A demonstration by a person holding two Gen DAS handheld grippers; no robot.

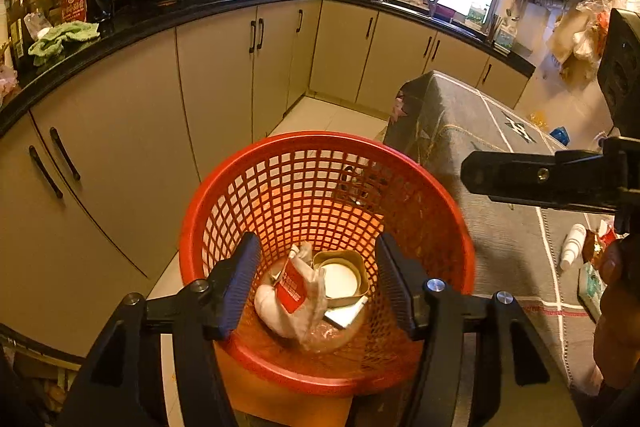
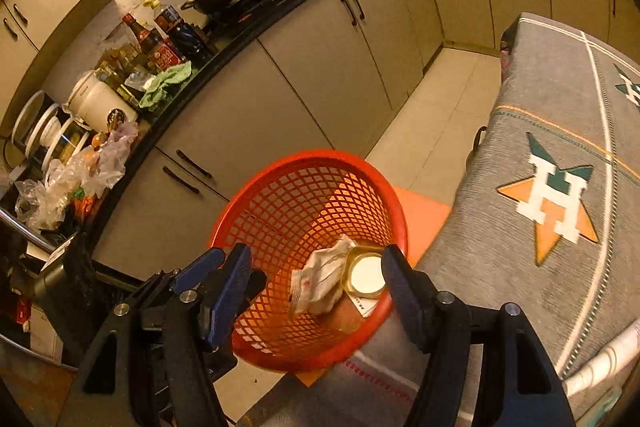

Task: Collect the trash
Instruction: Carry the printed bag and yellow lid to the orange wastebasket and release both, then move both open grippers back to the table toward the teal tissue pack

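Grippers [image 1: 316, 279] angled over basket [image 1: 224, 187].

Glossy red plastic lattice basket [image 1: 248, 187], crumpled, perhaps plastic wrapper [image 1: 298, 291], shiny gold metal lid [image 1: 340, 277], matt woven tablecloth [image 1: 500, 227].

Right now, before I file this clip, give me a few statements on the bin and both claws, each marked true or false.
1. The red basket holds a crumpled white wrapper. True.
2. The left claw grips the wrapper. False: it is open and empty above the basket.
3. A gold tin lies beside the wrapper. True.
4. The right claw is shut. False: it is open, holding nothing.
5. The basket stands on the counter. False: it stands on the floor beside the cloth-covered table.
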